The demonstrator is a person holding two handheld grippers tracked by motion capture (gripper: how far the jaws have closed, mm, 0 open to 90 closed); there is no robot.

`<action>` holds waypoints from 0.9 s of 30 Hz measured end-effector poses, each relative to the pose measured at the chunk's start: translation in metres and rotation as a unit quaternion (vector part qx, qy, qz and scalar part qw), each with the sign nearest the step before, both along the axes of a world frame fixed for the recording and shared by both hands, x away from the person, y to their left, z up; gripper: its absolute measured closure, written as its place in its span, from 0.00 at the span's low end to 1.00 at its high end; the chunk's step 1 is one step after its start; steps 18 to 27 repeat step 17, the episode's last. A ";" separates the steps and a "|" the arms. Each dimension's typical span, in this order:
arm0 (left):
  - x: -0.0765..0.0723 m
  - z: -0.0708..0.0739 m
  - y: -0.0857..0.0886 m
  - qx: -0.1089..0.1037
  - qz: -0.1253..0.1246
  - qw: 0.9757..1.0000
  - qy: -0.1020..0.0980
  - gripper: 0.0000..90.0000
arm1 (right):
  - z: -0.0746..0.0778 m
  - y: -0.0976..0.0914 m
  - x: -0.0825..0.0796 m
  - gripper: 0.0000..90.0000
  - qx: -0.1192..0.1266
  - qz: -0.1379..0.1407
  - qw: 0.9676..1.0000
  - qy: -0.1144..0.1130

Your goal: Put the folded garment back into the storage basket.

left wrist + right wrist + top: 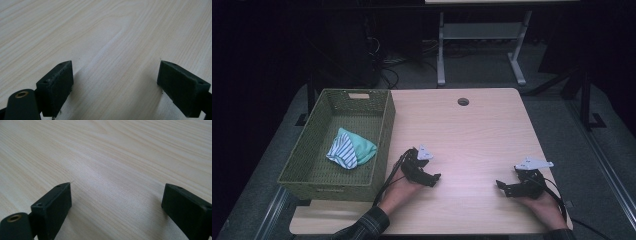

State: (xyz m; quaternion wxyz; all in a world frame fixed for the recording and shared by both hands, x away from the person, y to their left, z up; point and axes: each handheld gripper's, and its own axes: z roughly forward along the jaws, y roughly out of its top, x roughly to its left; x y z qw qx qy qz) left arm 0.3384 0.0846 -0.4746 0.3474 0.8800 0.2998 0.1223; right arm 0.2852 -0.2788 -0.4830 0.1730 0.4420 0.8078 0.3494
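Note:
A green perforated basket [384,131] stands on the table's left side, and a bundle of teal and striped white cloth [350,148] lies in it. Just right of the basket's near corner, my left gripper [432,178] rests low over the light wooden table [472,135], jaws wide apart with bare wood between its pads [58,85]. My right gripper [503,186] sits near the front right of the table, pointing left, also open. Between its pads [53,207] there is just wood grain.
A round cable hole [463,101] marks the far middle of the table. Beyond the far edge stands a grey desk frame [482,47] on a dark floor with cables. A cable trails from each gripper toward the near edge.

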 end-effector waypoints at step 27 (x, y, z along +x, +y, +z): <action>0.000 -0.004 0.002 -0.018 -0.011 1.000 -0.013 0.14 | 0.000 0.000 0.000 0.09 0.000 0.000 1.000 0.000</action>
